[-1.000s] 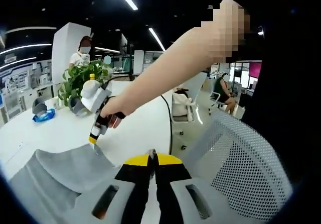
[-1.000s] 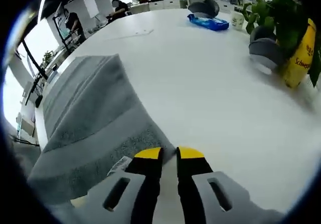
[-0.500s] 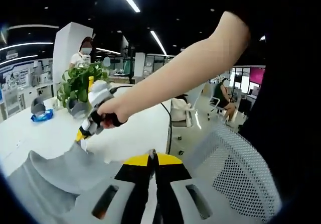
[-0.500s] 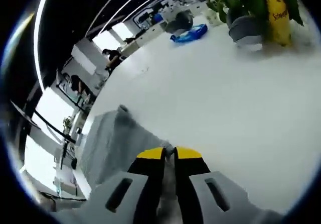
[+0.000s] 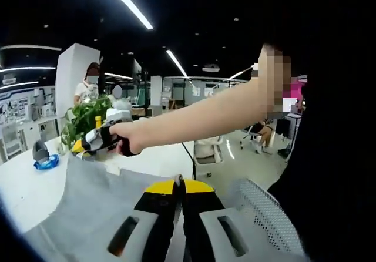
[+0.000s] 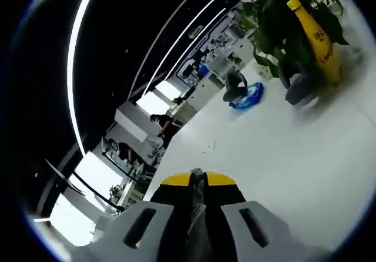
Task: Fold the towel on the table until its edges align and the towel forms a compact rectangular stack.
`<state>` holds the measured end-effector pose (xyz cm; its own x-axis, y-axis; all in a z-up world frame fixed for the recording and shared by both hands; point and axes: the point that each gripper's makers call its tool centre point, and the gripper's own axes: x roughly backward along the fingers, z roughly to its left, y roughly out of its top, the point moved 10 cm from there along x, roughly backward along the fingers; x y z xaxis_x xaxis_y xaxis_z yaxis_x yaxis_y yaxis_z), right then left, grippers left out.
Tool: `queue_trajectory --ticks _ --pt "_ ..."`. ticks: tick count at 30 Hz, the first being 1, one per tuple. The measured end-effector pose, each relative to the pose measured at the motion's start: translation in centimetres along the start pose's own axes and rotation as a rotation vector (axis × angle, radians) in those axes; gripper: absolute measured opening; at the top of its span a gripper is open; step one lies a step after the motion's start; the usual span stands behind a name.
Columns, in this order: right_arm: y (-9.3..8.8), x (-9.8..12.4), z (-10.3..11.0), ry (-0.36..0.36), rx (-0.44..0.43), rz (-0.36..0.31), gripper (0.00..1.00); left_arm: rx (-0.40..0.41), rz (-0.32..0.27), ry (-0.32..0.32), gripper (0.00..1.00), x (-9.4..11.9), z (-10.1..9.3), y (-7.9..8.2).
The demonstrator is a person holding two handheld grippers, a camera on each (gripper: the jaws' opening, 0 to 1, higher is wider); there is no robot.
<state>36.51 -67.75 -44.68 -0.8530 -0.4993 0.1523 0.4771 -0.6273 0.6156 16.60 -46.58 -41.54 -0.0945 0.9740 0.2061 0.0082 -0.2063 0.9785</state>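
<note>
At the bottom centre of the left gripper view, your left gripper [image 5: 178,182] has its yellow-tipped jaws pressed together on the near edge of the towel [image 5: 88,200]. In the right gripper view your right gripper [image 6: 198,180] is also clamped shut, with a sliver of grey cloth between the tips.

What has changed in the last 1 second: the towel lay flat on the table [image 6: 282,150] with only a corner raised; now both held corners are up and the cloth hangs as a sheet in the lower left of the left gripper view. Your right hand [image 5: 120,141] has swung up and away toward the left middle of that view, and the right camera has tilted off the table toward the ceiling lights. I judge that you are mid-lift for a fold, carrying one edge over to meet the opposite one; no fold is laid down yet.

Farther back, at the upper right of the right gripper view, a yellow bottle [image 6: 314,39] stands by a potted plant [image 6: 276,21]. It carries dark lettering, too small to read here. Left of it lies a blue packet [image 6: 247,96], with no legible print.
</note>
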Motion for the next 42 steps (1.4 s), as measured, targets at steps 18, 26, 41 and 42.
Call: queue_trajectory --ticks 18,26,41,42 --pt "5.5 1.9 2.2 -0.037 0.356 0.010 0.03 0.012 -0.176 -0.018 0.03 -0.1 0.1 4.6" --pt "7.4 2.4 2.5 -0.021 0.349 -0.030 0.03 0.057 -0.248 -0.001 0.03 0.0 0.5 5.8" --pt "9.4 3.4 3.8 -0.020 0.354 -0.087 0.03 0.093 -0.307 0.022 0.03 0.0 1.2 7.2" --pt "9.5 3.5 3.9 -0.021 0.357 -0.087 0.03 0.091 -0.304 0.024 0.03 -0.1 1.2 7.3"
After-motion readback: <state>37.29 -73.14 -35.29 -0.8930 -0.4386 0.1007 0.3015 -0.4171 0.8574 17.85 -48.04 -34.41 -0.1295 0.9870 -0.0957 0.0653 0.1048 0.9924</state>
